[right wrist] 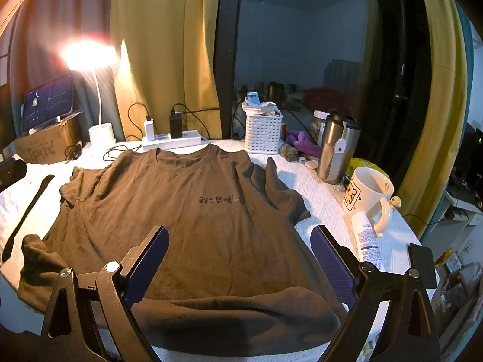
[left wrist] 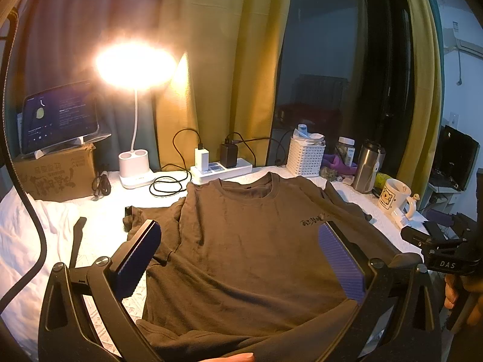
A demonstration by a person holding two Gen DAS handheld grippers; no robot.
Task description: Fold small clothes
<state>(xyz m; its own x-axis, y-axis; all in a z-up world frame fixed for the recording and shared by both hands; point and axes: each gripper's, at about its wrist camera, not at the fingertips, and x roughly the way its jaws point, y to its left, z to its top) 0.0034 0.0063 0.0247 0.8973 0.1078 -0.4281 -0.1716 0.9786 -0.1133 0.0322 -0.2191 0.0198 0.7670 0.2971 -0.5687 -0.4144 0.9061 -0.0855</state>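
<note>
A brown T-shirt [left wrist: 241,241] [right wrist: 169,211] lies face up on the white table cover, collar toward the far side, black lettering on its chest. Its hem is bunched near the front edge. My left gripper [left wrist: 238,241] hovers open above the shirt's lower middle, its purple pads wide apart with nothing between them. My right gripper [right wrist: 240,247] also stands open over the shirt's lower right part, near the hem, empty. In the left wrist view the right gripper's black body [left wrist: 446,256] shows at the right edge with a hand on it.
Along the back stand a lit desk lamp [left wrist: 135,66], a tablet on a cardboard box [left wrist: 57,172], a power strip with chargers [left wrist: 220,169], a white basket [right wrist: 262,132], a steel tumbler [right wrist: 338,147] and a mug [right wrist: 368,193]. A tube [right wrist: 368,238] and a dark phone [right wrist: 422,265] lie at the right edge.
</note>
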